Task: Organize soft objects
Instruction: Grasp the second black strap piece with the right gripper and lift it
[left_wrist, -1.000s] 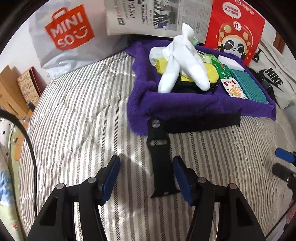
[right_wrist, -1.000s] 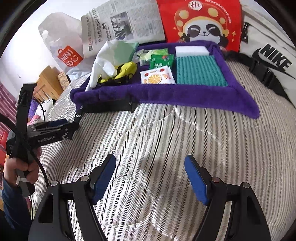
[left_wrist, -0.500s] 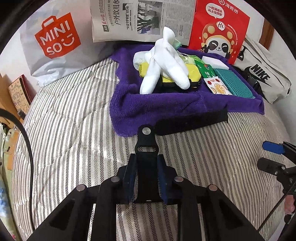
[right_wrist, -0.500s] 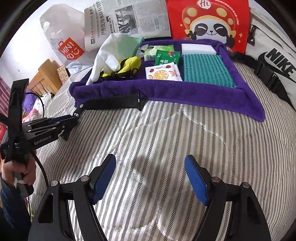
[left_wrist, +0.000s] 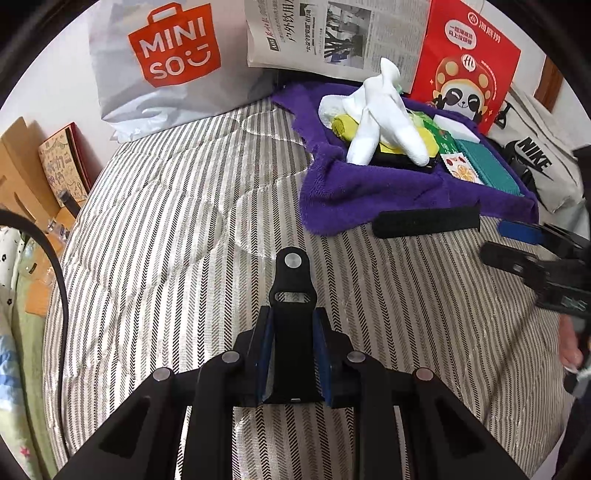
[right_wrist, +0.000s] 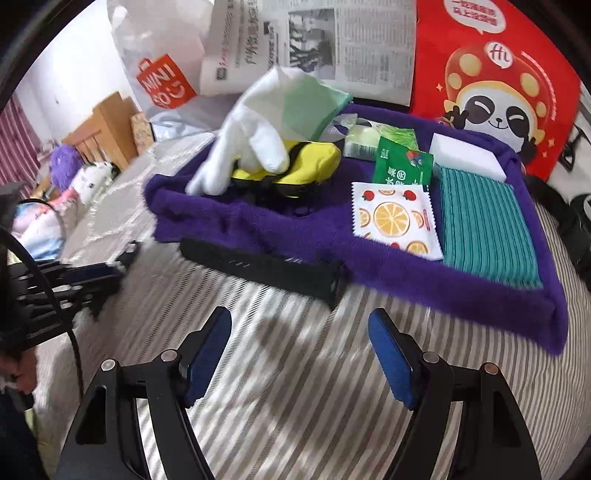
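On the striped bedcover, my left gripper (left_wrist: 291, 321) is shut on a black strap piece (left_wrist: 291, 280) with a metal stud at its far end. A second black strap (left_wrist: 424, 223) lies along the front edge of the purple towel (left_wrist: 351, 199). The towel holds a white glove (left_wrist: 380, 114), a yellow pouch (right_wrist: 317, 158), wet-wipe packets (right_wrist: 395, 218), a teal cloth (right_wrist: 484, 229) and a white sponge (right_wrist: 465, 155). My right gripper (right_wrist: 299, 332) stands open above the bedcover, just in front of the second strap (right_wrist: 266, 267), with nothing between its fingers.
A MINISO bag (left_wrist: 166, 62), a newspaper (left_wrist: 332, 33) and a red panda bag (left_wrist: 465, 66) stand behind the towel. A Nike bag (left_wrist: 535, 158) lies at the right. Cardboard boxes (left_wrist: 22, 177) and bedding sit past the bed's left edge. A black cable (left_wrist: 59, 280) hangs at left.
My left gripper closed on the studded strap piece and drew it away from the towel. My right gripper moved closer to the towel and the second strap, rolling a little.
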